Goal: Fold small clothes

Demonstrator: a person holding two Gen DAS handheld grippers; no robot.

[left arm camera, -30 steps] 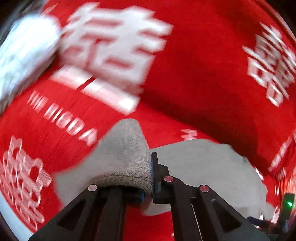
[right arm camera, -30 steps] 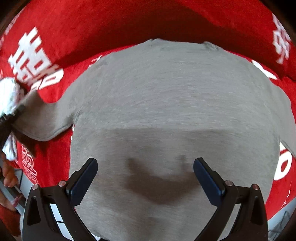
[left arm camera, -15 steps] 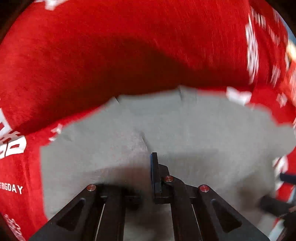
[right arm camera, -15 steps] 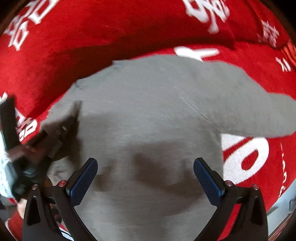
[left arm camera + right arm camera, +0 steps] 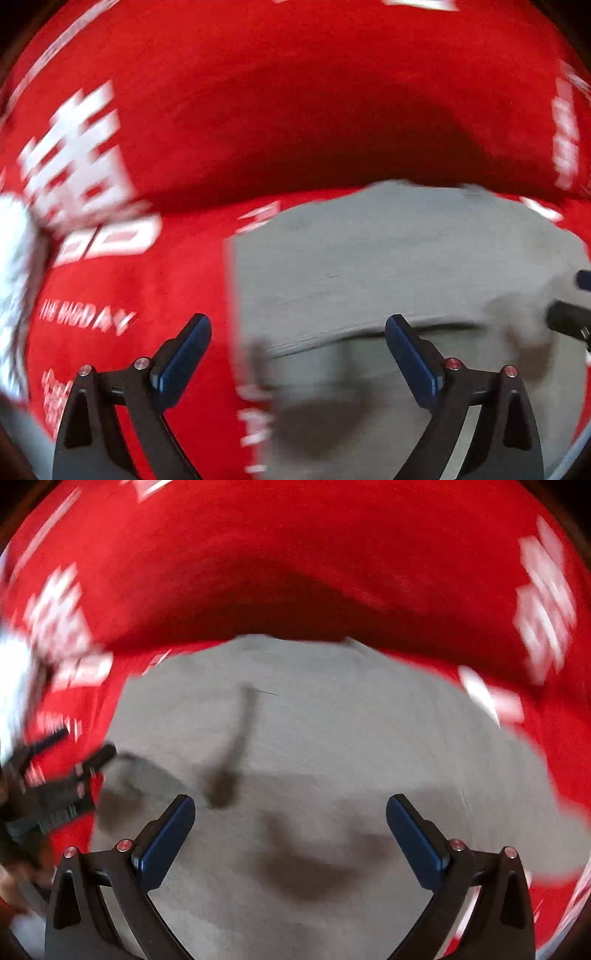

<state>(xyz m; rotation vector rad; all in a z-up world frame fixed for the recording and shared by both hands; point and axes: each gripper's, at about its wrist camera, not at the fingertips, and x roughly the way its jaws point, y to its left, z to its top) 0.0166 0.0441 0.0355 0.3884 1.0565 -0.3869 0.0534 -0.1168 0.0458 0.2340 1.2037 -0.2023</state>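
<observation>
Smearing across both views. White lettering [image 5: 74,173] on red cloth [image 5: 295,110] blurring past reading. Grey garment [image 5: 332,738] running off right and bottom edges. White bundle [image 5: 14,277] cropping at left, unidentifiable.

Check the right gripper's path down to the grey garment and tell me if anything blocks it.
Nothing visible blocks it. The right gripper hangs open directly over the grey garment, which lies bare on the red cloth. The left gripper sits off at the garment's left edge, clear of that path.
</observation>
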